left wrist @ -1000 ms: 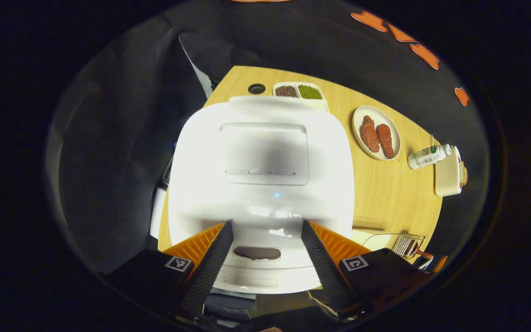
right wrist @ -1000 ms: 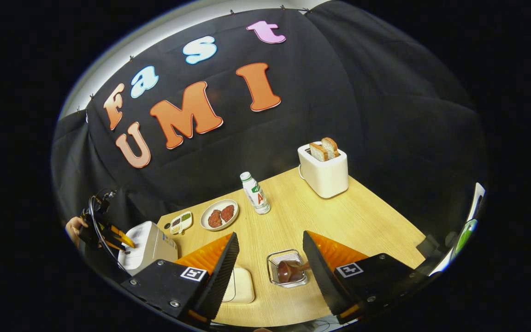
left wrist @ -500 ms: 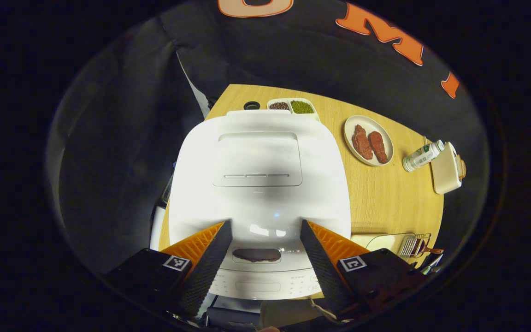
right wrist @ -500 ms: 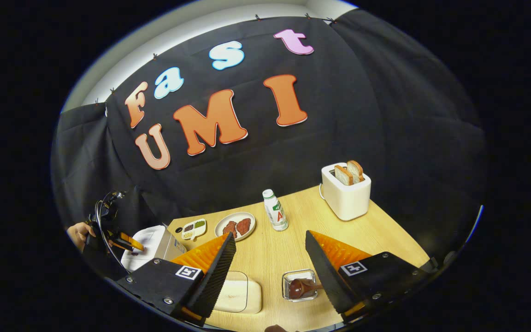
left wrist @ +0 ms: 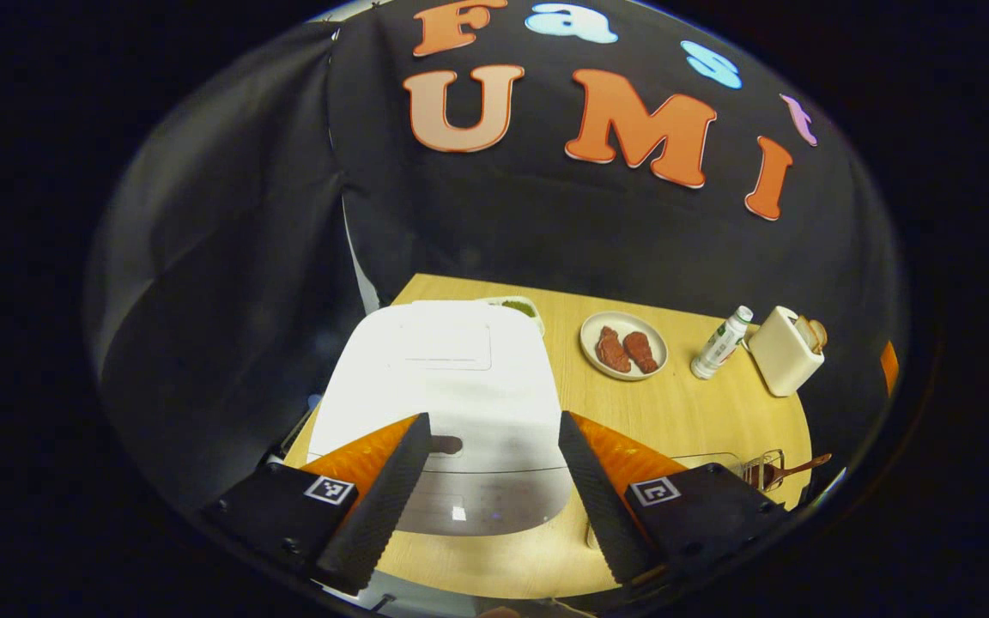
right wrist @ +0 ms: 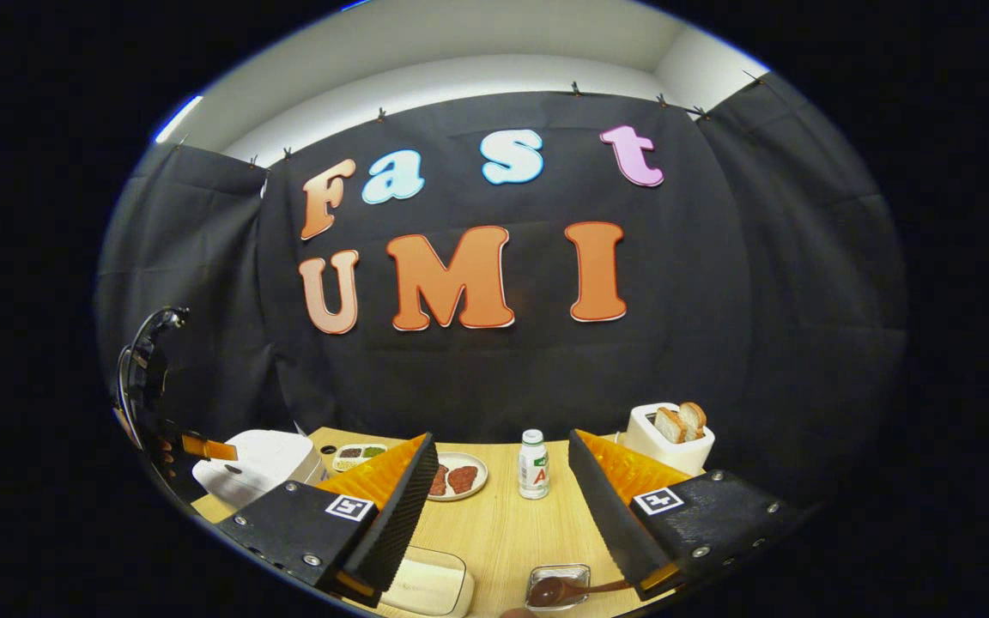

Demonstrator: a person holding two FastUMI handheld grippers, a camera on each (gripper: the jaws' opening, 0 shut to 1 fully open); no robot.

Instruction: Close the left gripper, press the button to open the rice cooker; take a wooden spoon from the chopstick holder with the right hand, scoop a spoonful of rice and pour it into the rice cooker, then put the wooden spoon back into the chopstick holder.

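Glossy white rice cooker (left wrist: 447,403), probably plastic; matt wood-grain table (left wrist: 700,412).

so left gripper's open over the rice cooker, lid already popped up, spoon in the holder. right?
Not quite: the rice cooker lid is down, flat and closed in the left gripper view. The rest holds: the left gripper is open above it, and the wooden spoon sits in the chopstick holder in the right gripper view.
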